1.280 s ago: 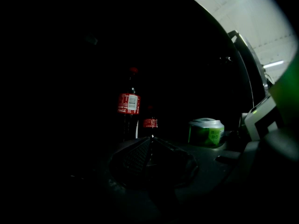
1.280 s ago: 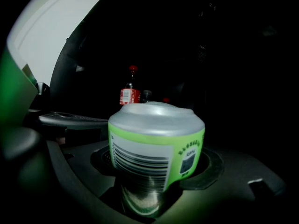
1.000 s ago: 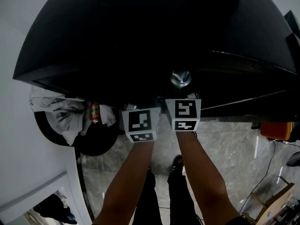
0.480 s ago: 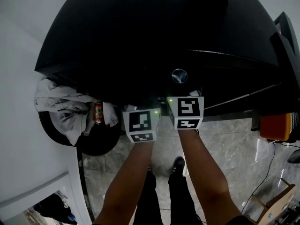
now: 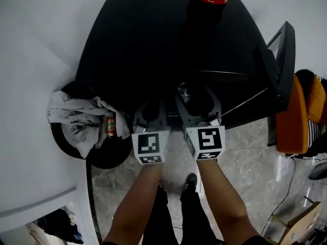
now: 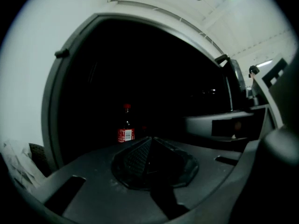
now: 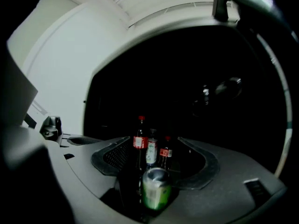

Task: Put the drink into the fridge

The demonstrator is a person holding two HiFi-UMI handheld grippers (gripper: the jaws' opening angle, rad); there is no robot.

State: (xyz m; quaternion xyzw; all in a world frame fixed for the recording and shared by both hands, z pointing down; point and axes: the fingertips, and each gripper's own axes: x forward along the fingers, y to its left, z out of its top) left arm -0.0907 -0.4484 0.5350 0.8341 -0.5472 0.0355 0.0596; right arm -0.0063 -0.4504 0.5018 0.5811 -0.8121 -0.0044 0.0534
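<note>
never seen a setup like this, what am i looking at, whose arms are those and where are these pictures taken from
A person holds two tools: the left hand-held gripper, shut and empty, and the right hand-held gripper, gripping a green can. The marker cubes are part of them. The head view looks down from the person's head onto both arms. The other two pictures come from cameras riding on each tool. Cola bottles stand ahead in the dark.
</note>
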